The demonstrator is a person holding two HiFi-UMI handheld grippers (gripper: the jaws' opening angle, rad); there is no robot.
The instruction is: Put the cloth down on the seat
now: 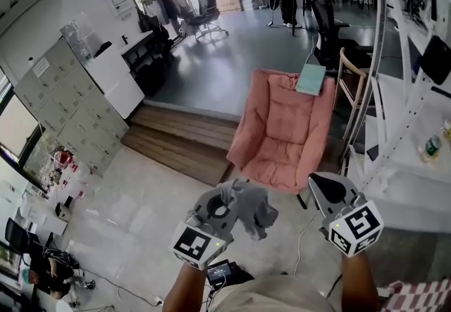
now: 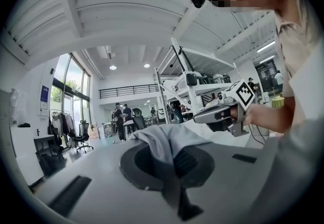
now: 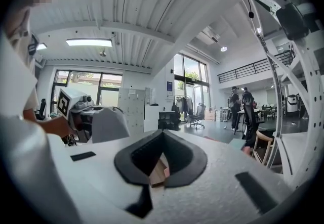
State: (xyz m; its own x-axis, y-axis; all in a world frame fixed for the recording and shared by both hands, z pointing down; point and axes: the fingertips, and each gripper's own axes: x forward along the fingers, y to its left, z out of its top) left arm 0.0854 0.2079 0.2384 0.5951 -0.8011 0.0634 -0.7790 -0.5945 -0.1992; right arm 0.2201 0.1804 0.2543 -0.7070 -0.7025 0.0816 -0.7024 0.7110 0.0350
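Note:
The grey cloth (image 1: 255,209) hangs crumpled from my left gripper (image 1: 231,191), which is shut on it, low in the head view. In the left gripper view the cloth (image 2: 164,139) drapes over the jaws and hides their tips. The seat is a pink padded chair (image 1: 282,131) on the floor just beyond both grippers. My right gripper (image 1: 317,182) sits to the right of the cloth, near the chair's front right corner, its jaws shut and holding nothing. In the right gripper view its tips (image 3: 162,134) meet, and the left gripper (image 3: 76,104) shows at the left.
A pale teal flat item (image 1: 311,79) rests on the pink chair's back. A wooden chair (image 1: 350,82) and a white shelving rack (image 1: 405,113) stand to the right. A wooden step (image 1: 180,138) lies left of the chair. People stand at desks far back.

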